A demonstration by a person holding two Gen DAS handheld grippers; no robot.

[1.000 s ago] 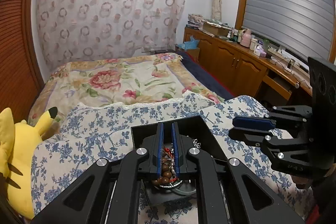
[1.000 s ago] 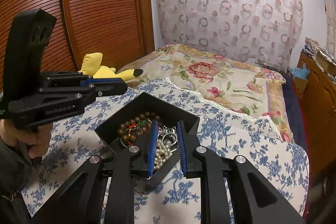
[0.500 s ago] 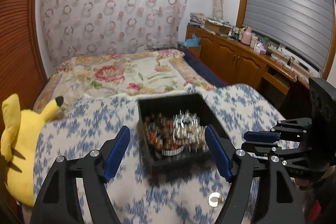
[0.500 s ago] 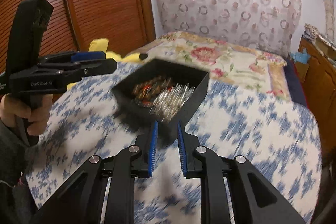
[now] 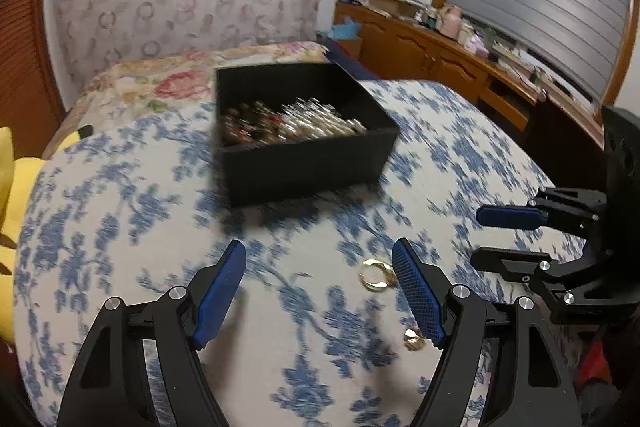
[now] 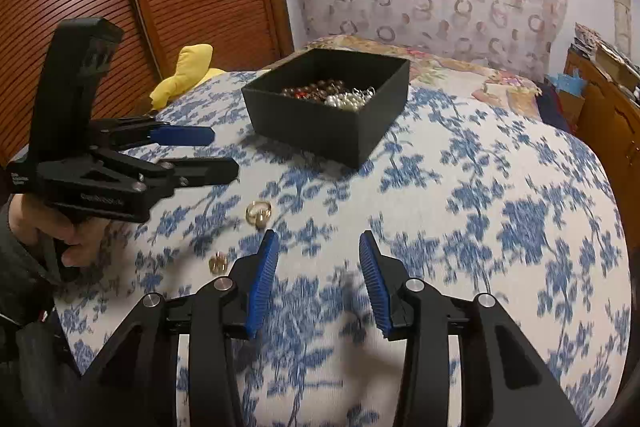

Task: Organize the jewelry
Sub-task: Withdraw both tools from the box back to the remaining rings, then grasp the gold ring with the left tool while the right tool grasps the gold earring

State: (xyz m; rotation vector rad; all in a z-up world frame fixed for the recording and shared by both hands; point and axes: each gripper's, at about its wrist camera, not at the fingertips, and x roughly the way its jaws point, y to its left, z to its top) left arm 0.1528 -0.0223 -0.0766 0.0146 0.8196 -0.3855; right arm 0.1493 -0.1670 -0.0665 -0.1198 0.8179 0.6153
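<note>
The open black rectangular box (image 6: 326, 115), holding brown beads and pearls, sits far on the blue-flowered white cloth (image 6: 480, 211). Nearer lie a gold hoop ring (image 5: 375, 274) and a small gold piece (image 5: 412, 338), perhaps another ring. The left gripper (image 5: 320, 291) gapes wide and empty; the right gripper (image 6: 316, 279) also stands apart, holding nothing.

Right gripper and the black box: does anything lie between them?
Only bare blue-flowered cloth lies between the right gripper and the box, in the right wrist view. The gold rings lie off to the left.
</note>
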